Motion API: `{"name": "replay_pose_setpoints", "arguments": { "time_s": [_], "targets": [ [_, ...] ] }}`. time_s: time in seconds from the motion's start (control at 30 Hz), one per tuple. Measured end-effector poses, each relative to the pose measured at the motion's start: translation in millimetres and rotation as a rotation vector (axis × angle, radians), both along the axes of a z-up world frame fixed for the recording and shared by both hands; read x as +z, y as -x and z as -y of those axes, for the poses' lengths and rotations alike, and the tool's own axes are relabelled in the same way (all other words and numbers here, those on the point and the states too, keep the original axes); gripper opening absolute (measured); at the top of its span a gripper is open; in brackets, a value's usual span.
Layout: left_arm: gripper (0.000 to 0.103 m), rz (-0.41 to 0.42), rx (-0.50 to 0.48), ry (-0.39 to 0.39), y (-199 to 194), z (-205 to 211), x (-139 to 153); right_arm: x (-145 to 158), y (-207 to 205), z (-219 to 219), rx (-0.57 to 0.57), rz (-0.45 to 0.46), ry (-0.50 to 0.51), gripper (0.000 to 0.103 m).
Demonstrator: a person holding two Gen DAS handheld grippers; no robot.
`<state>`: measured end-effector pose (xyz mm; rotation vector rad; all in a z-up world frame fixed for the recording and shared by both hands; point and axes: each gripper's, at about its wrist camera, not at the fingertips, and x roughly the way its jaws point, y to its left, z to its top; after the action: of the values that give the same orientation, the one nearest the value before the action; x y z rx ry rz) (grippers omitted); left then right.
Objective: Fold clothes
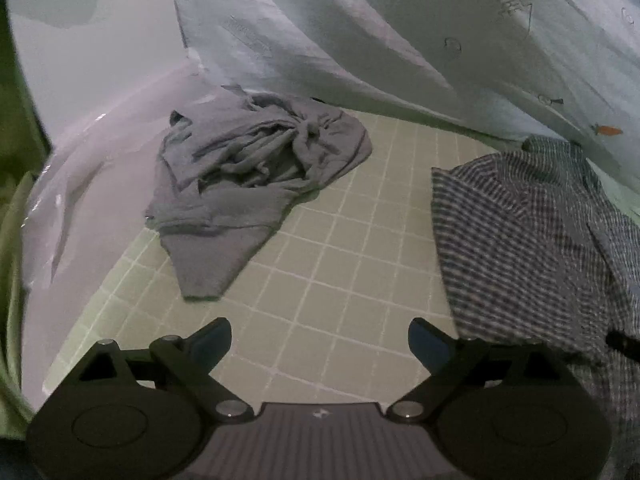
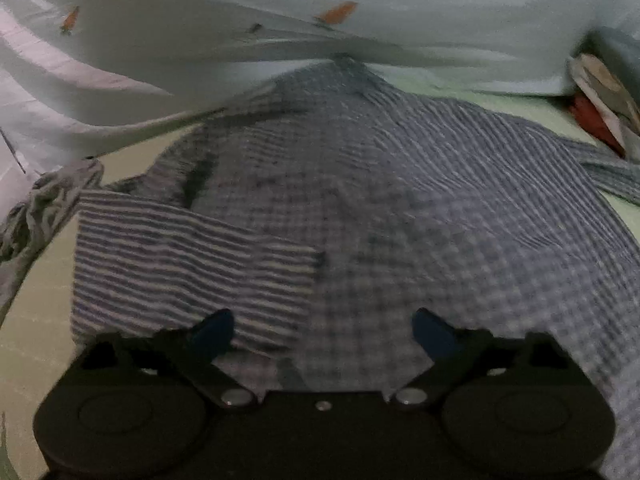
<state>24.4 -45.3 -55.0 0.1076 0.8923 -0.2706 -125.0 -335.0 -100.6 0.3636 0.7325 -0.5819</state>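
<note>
A blue-and-white checked shirt (image 2: pixel 400 184) lies spread over the green gridded mat (image 1: pixel 320 248), with one part folded over and showing stripes (image 2: pixel 180 256). In the left wrist view the same checked shirt (image 1: pixel 532 232) fills the right side. A crumpled grey garment (image 1: pixel 248 168) lies at the mat's far left, and its edge shows as the grey garment (image 2: pixel 48 200) in the right wrist view. My left gripper (image 1: pixel 320 340) hangs open over bare mat, holding nothing. My right gripper (image 2: pixel 324 330) is open just above the shirt's near edge, its pads clear of the cloth.
A pale sheet with small orange carrot prints (image 1: pixel 440 40) rises in folds behind the mat. A shiny white plastic cover (image 1: pixel 100 160) lies at the left. A red and tan item (image 2: pixel 596 108) sits at the far right.
</note>
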Motion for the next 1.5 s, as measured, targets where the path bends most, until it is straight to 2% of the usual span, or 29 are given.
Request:
{"name": "replay_pose_setpoints", "arguments": {
  "time_s": [0.1, 0.3, 0.43, 0.5, 0.57, 0.67, 0.83, 0.93, 1.03, 1.23, 1.3, 1.4, 1.43, 1.5],
  "targets": [
    [0.095, 0.007, -0.045, 0.014, -16.8, -5.1, 2.4, -1.9, -21.2, -8.0, 0.019, 0.025, -0.021, 0.088],
    [0.095, 0.029, -0.108, 0.027, -35.1, -0.5, 6.0, -23.2, -49.2, 0.3, -0.03, -0.058, -0.054, 0.087],
    [0.095, 0.014, -0.122, 0.035, -40.7, 10.2, 2.0, -30.5, -53.3, 0.9, -0.024, -0.097, -0.031, 0.079],
    [0.095, 0.011, -0.124, 0.043, -40.5, 18.0, 2.7, -28.0, -54.2, 2.4, 0.003, -0.104, -0.018, 0.063],
    [0.095, 0.014, -0.12, 0.051, -38.5, 27.8, 4.2, -23.7, -55.4, 5.0, 0.036, -0.11, -0.007, 0.022],
    [0.095, 0.017, -0.108, 0.056, -35.8, 46.8, 5.2, -10.8, -54.8, 12.3, 0.096, -0.091, 0.005, 0.006],
    [0.095, 0.031, -0.053, 0.052, -32.0, 82.9, 10.4, 22.7, -45.4, 39.6, 0.161, 0.002, 0.052, 0.005],
    [0.095, 0.045, -0.022, 0.016, -30.8, 105.3, 15.6, 43.6, -37.5, 80.1, 0.152, 0.075, 0.04, 0.004],
    [0.095, 0.057, -0.002, -0.029, -29.5, 124.6, 18.0, 54.3, -29.3, 137.6, 0.089, 0.125, 0.047, 0.004],
    [0.095, 0.04, 0.076, -0.093, -29.8, 146.5, 9.8, 34.3, -5.3, 278.8, -0.22, 0.112, 0.094, 0.004],
    [0.095, 0.034, 0.096, -0.103, -28.0, 146.3, 7.7, 23.4, 3.4, 310.7, -0.312, 0.094, 0.104, 0.004],
    [0.095, 0.037, 0.109, -0.134, -22.3, 143.6, 7.4, 6.4, 8.3, 334.3, -0.375, 0.075, 0.09, 0.005],
    [0.095, 0.038, 0.112, -0.146, -20.1, 142.3, 7.5, 1.2, 8.1, 332.1, -0.363, 0.058, 0.097, 0.008],
    [0.095, 0.035, 0.114, -0.169, -15.9, 139.3, 8.2, -7.5, 2.9, 320.6, -0.325, 0.015, 0.134, 0.019]
  ]
}}
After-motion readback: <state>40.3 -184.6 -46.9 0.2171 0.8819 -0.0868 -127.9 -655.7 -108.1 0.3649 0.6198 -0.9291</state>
